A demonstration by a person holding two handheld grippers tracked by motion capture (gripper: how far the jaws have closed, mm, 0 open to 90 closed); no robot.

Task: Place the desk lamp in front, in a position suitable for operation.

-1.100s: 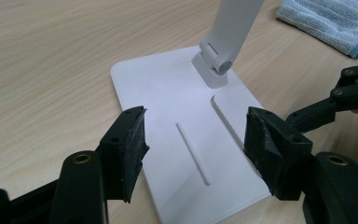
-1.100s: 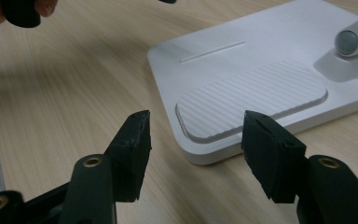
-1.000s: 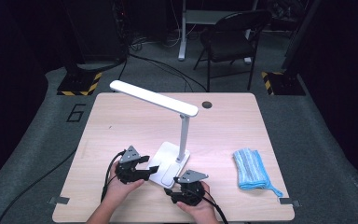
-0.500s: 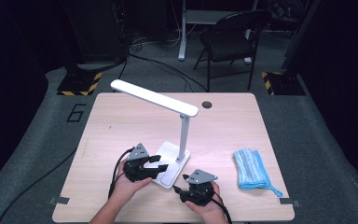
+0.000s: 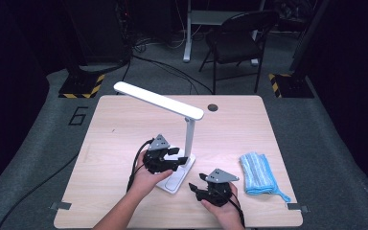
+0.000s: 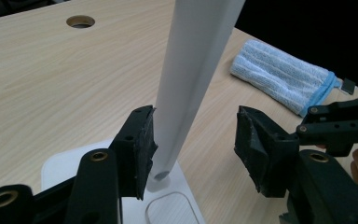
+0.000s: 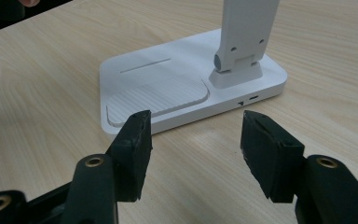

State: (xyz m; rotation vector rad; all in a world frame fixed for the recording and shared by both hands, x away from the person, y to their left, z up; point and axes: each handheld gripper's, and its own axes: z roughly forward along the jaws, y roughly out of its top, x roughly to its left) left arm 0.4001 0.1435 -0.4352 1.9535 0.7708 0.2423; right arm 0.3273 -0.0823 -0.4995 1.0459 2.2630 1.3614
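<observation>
**Now at the lamp: left gripper around the stem, right gripper just off the base**

Close to the near edge of the table (image 5: 124, 120), a white desk lamp (image 5: 188, 139) stands on its flat base (image 7: 168, 88), its long head (image 5: 158, 99) reaching toward ten o'clock. The left gripper (image 6: 193, 140) sits at nine o'clock of the upright stem (image 6: 191, 79), with the stem between its jaws. One pad lies against the stem while the other stands clear of it, so the jaws are apart; they have just been closing in around the stem. The right gripper (image 7: 193, 140) rests at five o'clock of the base, near it but apart from it, jaws spread with bare wood between them. A folded blue cloth (image 5: 258, 171) lies at three o'clock of the lamp, well apart.
</observation>
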